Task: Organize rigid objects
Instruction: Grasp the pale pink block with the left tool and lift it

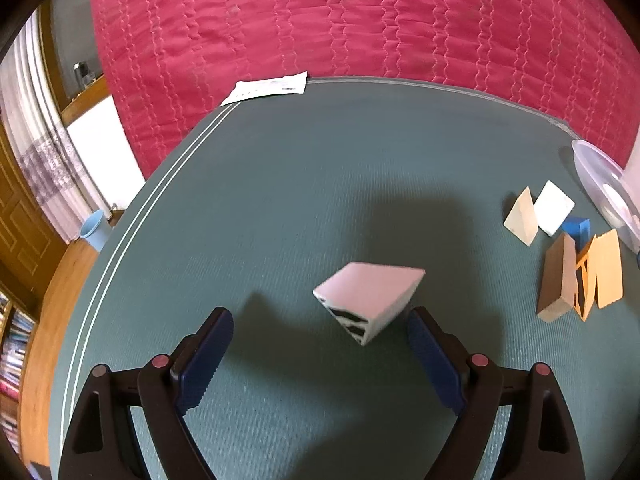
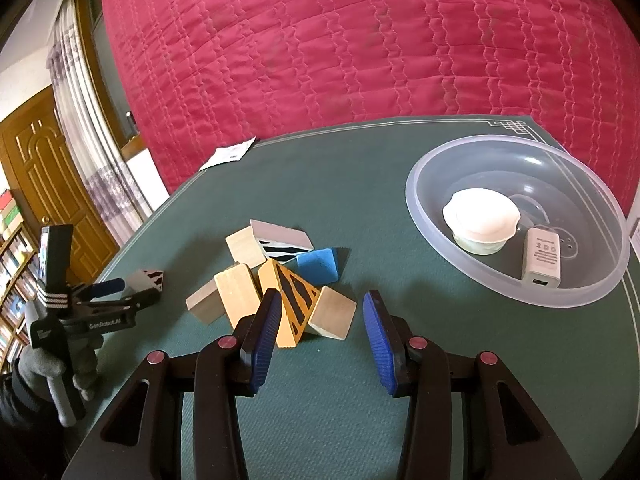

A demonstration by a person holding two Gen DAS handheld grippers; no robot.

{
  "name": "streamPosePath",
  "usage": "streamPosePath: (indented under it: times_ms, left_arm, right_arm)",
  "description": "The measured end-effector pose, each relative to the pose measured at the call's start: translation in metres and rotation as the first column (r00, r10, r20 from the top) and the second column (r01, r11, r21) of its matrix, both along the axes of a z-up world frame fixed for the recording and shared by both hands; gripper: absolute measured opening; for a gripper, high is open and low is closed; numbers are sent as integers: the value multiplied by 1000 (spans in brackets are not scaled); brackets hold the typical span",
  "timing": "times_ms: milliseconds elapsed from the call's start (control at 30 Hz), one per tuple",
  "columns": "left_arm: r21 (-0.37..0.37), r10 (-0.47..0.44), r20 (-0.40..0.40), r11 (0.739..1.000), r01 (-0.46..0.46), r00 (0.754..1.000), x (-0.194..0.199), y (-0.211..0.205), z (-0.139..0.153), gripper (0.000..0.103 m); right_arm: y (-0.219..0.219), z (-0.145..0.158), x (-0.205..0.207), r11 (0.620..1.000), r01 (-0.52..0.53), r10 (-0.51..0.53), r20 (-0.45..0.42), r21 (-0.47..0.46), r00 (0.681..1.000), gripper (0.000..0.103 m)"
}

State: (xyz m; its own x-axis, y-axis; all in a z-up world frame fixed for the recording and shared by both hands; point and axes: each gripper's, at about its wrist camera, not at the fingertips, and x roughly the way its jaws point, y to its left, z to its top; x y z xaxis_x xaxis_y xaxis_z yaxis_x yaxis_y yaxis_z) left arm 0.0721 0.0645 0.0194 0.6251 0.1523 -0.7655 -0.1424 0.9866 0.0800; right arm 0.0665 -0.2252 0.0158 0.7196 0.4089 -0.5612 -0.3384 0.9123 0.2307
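Blocks heaped beside bowl — both grippers' fingers spread, pinching nothing.

mat: matt ribbed cloth | bowl: translucent glossy plastic | blocks: smooth wood | quilt: stitched cloth

Blk grippers, blue ribbed fingers, grey glove
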Motion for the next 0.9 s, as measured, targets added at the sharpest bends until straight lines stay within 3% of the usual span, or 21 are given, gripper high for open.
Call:
streamPosePath:
  times_ms: [267, 400, 600, 900]
  left_arm:
    - [-43, 50, -10, 998, -50, 999, 7, -9, -1, 89]
    - [-85, 53, -6, 995, -54, 999, 11, -9, 0, 73]
    - [-84, 45, 23, 995, -43, 999, 11, -10, 1, 46]
    - [-88, 14, 63, 996, -8, 998, 1, -19, 10, 38]
  right_arm:
    - [1, 0, 0, 1000, 1, -1, -2, -2, 1000, 44]
    - [1, 0, 0, 1000, -2, 2, -2, -4, 1000, 44]
    - [2, -2, 1, 1000, -7, 7, -13, -7, 1000, 44]
    - [7, -7, 2, 999, -28, 28, -37, -21, 999, 44]
